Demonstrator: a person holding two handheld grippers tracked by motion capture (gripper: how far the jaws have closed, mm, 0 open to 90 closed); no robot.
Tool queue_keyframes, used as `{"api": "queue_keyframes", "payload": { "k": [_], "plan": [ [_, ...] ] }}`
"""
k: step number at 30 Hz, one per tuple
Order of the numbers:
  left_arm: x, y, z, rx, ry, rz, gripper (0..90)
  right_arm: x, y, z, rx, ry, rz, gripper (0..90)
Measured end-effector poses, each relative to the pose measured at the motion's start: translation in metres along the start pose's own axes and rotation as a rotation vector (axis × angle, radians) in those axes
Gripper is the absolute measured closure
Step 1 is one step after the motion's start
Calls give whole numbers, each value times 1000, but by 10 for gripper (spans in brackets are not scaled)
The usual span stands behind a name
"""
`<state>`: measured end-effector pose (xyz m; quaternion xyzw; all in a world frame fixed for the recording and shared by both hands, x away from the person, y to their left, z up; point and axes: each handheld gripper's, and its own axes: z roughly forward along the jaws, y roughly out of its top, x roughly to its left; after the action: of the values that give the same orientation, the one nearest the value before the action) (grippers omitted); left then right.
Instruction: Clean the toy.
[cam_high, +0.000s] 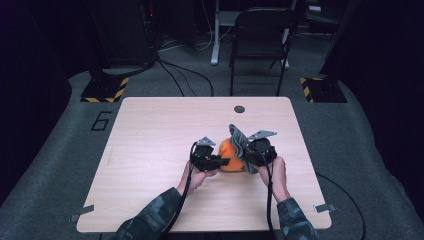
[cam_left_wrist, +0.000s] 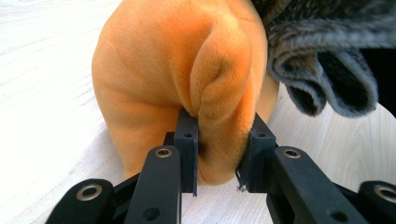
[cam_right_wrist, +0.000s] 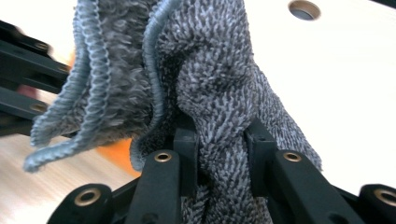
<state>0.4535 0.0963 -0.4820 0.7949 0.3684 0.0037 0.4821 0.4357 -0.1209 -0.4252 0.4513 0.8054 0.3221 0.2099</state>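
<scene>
Orange plush (cam_high: 229, 154) sits on the counter (cam_high: 150, 150) right of centre, toward the near edge, with the grey cloth (cam_high: 239, 140) draped on its right flank. Left claw (cam_left_wrist: 219, 154) pinches a plush fold from the left. Right claw (cam_right_wrist: 219, 149) grips bunched cloth from the right. Cloth lies between right claw and plush; both hands equally near.

The left tool (cam_left_wrist: 219, 158) has its two black jaws clamped on a fold of the orange plush cloth (cam_left_wrist: 163, 79), which bulges up in a rounded heap just above them. A grey towel (cam_left_wrist: 327, 60) hangs at the cloth's upper right, touching it. The pale wooden counter (cam_left_wrist: 42, 93) lies beneath the cloth.
</scene>
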Motion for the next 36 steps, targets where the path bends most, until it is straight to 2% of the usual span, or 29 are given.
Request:
{"api": "queue_keyframes", "payload": {
  "k": [7, 14, 18, 21, 24, 27, 30, 33, 36],
  "plan": [
    [1, -1, 1, -10, -9, 21, 723, -24, -11, 6, 45, -15, 80, 714],
    [-1, -1, 1, -4, -7, 47, 724, -41, -23, 19, 87, -36, 125, 715],
    [-1, -1, 1, -5, -5, 52, 724, -50, -34, 34, 163, -68, 156, 715],
    [0, -2, 1, -6, -6, 56, 724, -54, -45, 50, 205, -41, 168, 713],
    [0, -2, 0, -13, -9, 66, 724, -56, -43, 50, 212, -38, 167, 713],
    [-2, -3, 0, -17, -8, 71, 724, -61, -35, 31, 168, -55, 182, 713],
    [-4, -3, 0, -23, -7, 85, 723, -63, -21, 2, 63, -25, 194, 713],
    [-7, -2, 1, -20, -1, 101, 723, -45, -3, -21, -13, 44, 155, 711],
    [-10, -2, 1, -16, 4, 118, 723, -15, 10, -30, -49, 101, 71, 709]
  ]
}}
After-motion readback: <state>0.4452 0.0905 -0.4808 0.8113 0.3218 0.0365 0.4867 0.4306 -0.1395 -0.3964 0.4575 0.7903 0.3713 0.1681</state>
